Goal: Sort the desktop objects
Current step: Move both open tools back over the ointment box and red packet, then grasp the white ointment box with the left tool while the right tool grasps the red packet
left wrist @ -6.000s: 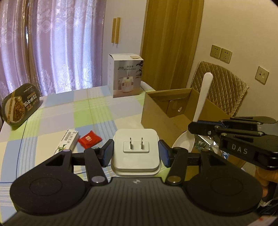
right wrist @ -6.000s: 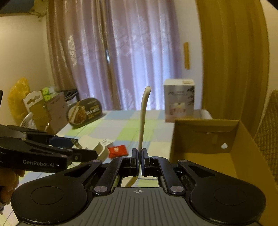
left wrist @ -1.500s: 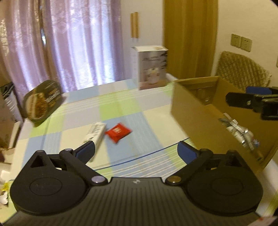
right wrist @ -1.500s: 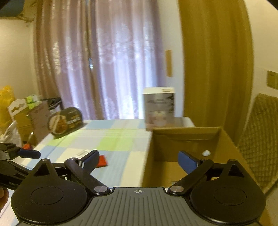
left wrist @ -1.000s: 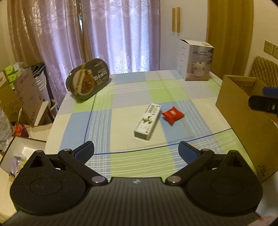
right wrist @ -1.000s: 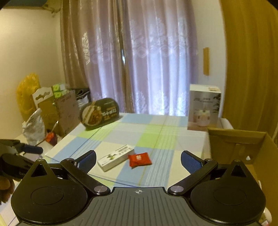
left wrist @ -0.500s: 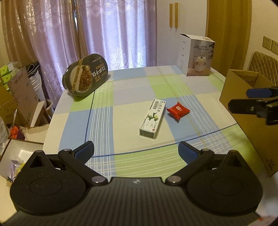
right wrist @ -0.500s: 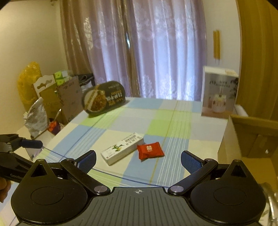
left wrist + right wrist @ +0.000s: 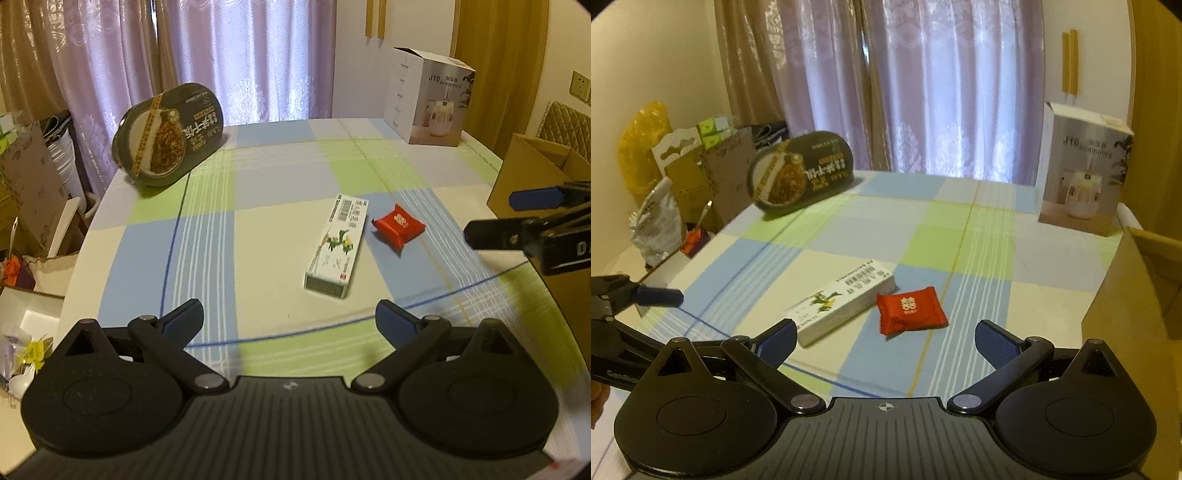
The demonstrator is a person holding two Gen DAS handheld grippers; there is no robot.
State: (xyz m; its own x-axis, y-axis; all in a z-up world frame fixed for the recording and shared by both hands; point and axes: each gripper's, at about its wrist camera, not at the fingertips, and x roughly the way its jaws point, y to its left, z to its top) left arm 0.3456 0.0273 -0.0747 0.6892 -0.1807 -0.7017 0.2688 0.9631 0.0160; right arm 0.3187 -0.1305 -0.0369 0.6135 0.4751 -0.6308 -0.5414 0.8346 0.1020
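The red packet [image 9: 911, 310] lies flat on the checked tablecloth [image 9: 979, 236], just beside the far end of the long white box [image 9: 842, 301], whether touching or a hair apart cannot be told; the box's long axis runs away from both cameras, slanting toward the packet at its far end. From the right gripper [image 9: 885, 341] the packet sits almost dead ahead, a little right of centre between the widely spread, empty fingers; the box lies ahead and to the left, its near end close to the left fingertip. From the left gripper [image 9: 289, 319], likewise spread wide and holding nothing, the box is ahead and slightly right, the packet further right. By this layout the right hand looks nearer the packet, the left better placed for the box; the cardboard carton [image 9: 1137, 280] stands at the table's right edge.
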